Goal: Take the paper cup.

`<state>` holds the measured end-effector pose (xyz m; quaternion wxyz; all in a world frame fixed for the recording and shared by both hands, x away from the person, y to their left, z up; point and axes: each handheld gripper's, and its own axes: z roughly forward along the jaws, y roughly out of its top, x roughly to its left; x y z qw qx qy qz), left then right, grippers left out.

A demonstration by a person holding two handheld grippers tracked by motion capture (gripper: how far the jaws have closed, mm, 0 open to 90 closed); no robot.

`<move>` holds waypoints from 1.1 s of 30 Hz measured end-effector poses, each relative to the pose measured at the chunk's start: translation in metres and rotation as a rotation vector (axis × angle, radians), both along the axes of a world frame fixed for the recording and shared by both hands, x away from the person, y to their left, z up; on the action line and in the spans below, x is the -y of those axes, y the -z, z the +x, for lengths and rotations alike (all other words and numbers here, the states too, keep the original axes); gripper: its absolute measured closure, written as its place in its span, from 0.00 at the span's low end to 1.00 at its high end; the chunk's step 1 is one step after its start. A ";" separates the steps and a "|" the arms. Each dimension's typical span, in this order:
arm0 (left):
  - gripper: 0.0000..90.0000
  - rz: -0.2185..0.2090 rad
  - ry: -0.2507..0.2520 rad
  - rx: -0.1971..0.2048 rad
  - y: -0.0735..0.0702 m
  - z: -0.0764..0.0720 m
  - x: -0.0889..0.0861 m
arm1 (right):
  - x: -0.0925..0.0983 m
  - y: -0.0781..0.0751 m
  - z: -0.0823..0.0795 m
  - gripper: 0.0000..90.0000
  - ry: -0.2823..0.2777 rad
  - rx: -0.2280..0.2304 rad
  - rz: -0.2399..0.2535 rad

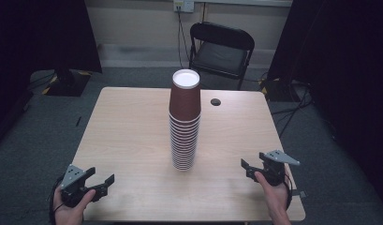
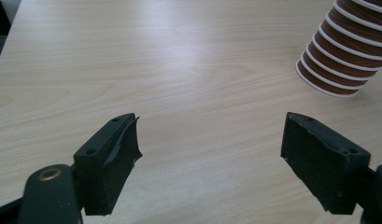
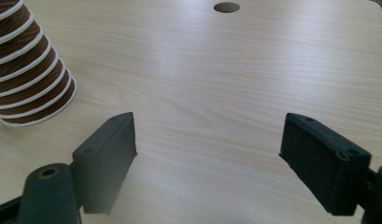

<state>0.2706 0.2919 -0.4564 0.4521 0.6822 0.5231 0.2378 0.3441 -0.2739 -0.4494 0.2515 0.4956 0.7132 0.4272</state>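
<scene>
Brown paper cups, nested upside down into one tall stack (image 1: 184,119), stand at the middle of the wooden table (image 1: 128,136), and that stack is what I judge I am about to work on. My left gripper (image 1: 99,179) sits near the front left corner and my right gripper (image 1: 251,168) near the front right edge, both well apart from the stack, with bare wood between. Both pairs of jaws are spread wide with nothing between them, which the left gripper view and the right gripper view show plainly over the tabletop. In the left gripper view the stack's lower rims (image 2: 336,60) lie up and to the right; in the right gripper view they sit at the upper left (image 3: 32,81). The column leans slightly and looks tippy to me, so I would bring one gripper in low to steady the lower cups with a light squeeze, then take the top cup (image 1: 185,96) with the other, gripping its wall gently so the paper does not crush, and lift straight up to avoid dragging its neighbours along
</scene>
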 end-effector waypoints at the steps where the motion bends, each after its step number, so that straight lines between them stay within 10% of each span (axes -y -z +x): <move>1: 0.21 0.000 0.000 0.000 0.000 0.000 0.000 | 0.000 0.000 0.000 0.20 0.000 0.000 0.000; 20: 0.19 0.016 0.164 0.182 -0.069 0.033 0.040 | -0.005 0.005 -0.002 0.20 -0.023 -0.035 -0.018; 33: 0.18 -0.017 0.289 0.217 -0.101 0.051 0.076 | -0.003 0.007 -0.003 0.20 -0.027 -0.037 -0.027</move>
